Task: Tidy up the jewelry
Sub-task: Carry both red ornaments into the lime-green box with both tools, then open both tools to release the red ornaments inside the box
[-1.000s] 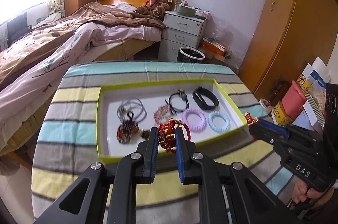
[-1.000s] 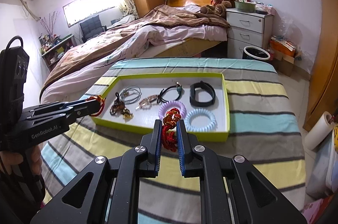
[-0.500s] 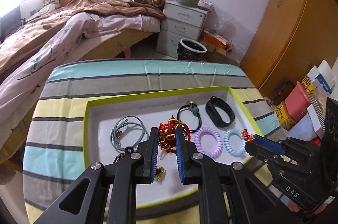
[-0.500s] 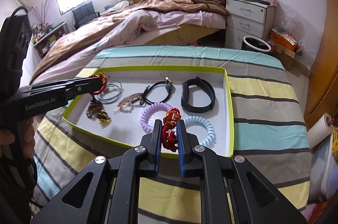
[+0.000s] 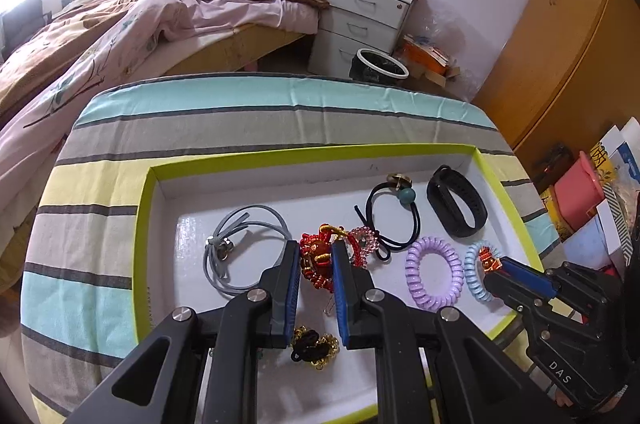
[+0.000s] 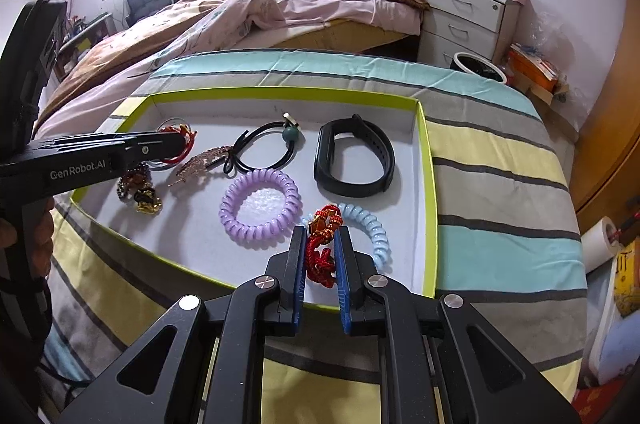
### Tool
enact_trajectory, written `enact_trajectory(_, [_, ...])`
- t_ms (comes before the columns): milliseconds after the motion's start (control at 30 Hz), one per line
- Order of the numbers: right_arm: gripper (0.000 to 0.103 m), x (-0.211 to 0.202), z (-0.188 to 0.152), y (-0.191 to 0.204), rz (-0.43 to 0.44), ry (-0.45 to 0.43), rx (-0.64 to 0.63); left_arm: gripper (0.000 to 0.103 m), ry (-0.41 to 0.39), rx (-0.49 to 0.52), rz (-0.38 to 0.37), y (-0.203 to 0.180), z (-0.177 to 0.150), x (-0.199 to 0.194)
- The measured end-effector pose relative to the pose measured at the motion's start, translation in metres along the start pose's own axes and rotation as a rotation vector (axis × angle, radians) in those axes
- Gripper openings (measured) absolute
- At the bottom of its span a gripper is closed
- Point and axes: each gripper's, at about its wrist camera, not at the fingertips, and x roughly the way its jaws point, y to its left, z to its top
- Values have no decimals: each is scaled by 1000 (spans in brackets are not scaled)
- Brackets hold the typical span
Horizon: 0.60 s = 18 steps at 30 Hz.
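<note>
A white tray with a lime-green rim [image 5: 144, 224] [image 6: 426, 184] lies on the striped table. My left gripper [image 5: 316, 256] is shut on a red beaded bracelet [image 5: 316, 262] over the tray's middle; it also shows in the right wrist view [image 6: 180, 140]. My right gripper [image 6: 322, 244] is shut on a red knotted charm [image 6: 322, 248] above the pale blue coil tie [image 6: 372, 228], near the tray's front right; it shows in the left wrist view [image 5: 490, 262].
In the tray lie a grey cord [image 5: 240, 248], a black hair tie with a green bead [image 5: 396, 212], a black wristband [image 5: 456, 208], a purple coil tie [image 5: 432, 272], a pink bead piece [image 5: 362, 244] and a dark gold-beaded piece [image 5: 314, 342]. A bed and a white drawer unit stand behind.
Both grippers have moved forward over the tray with their red pieces still held. The left one now hangs over the tray's middle, the right one over the blue coil tie.
</note>
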Motion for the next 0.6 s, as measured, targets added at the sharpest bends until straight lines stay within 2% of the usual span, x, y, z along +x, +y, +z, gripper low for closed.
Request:
enact_trajectory(433, [15,1,2,2,-10,6,-13,16,26,-8,7,0,0,6])
enact_trajectory(600, [18,1,2,2,-13,1,-7,23,29,0,30,-3,0,7])
